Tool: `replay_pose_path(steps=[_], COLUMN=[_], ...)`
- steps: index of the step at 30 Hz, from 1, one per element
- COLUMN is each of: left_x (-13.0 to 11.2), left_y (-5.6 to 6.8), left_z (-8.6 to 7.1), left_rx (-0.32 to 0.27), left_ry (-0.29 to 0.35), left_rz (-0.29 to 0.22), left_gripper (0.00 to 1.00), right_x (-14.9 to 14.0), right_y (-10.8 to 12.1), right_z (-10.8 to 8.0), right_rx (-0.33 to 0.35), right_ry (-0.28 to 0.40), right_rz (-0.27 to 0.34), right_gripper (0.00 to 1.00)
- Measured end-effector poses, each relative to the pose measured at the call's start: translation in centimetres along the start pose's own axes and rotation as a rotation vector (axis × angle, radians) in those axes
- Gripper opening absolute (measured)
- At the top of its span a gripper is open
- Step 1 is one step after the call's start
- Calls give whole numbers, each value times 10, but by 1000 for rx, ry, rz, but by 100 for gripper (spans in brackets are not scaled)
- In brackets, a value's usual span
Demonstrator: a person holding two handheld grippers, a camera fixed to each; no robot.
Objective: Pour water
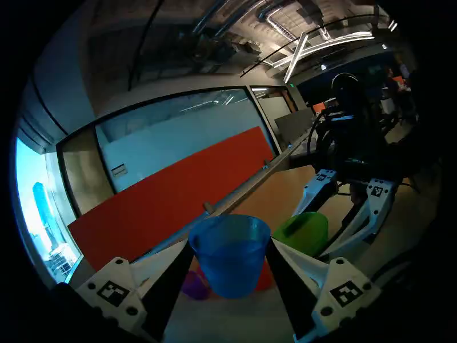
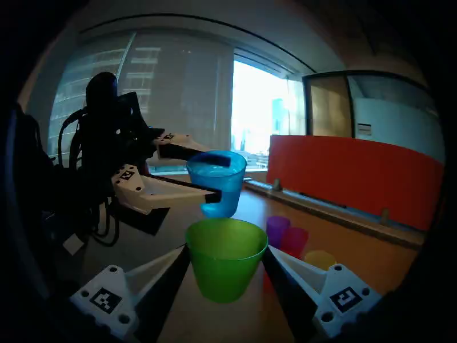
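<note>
Blue plastic cup, light, thin-walled and probably slick, is pinched mid-wall by the left claw above the surface. The right claw pinches a green cup just beside it; grip gently.

I work in an office: bare pipes and long strip lights on the ceiling, a glass-walled room, an orange divider along the far edge of the wooden table, a tall window showing city towers.

The right gripper grips a green cup; beyond, the left gripper grips a blue cup.
</note>
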State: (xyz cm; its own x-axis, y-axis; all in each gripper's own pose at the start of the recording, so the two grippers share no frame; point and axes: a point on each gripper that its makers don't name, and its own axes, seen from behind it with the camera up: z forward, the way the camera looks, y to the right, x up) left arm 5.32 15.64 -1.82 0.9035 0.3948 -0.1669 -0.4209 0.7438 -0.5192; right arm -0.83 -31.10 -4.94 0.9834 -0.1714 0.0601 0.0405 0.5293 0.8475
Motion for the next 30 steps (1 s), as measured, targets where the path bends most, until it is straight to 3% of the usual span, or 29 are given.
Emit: replay_pose_path(steps=[30], left_x=[13], left_y=[12], left_z=[-6], left_rx=[-24], left_ry=[13], left_rz=[225], left_gripper=[86], right_x=[-5], right_y=[-6], right_z=[-7], right_rx=[42], right_ry=[-27], right_rz=[-21], right_gripper=[91])
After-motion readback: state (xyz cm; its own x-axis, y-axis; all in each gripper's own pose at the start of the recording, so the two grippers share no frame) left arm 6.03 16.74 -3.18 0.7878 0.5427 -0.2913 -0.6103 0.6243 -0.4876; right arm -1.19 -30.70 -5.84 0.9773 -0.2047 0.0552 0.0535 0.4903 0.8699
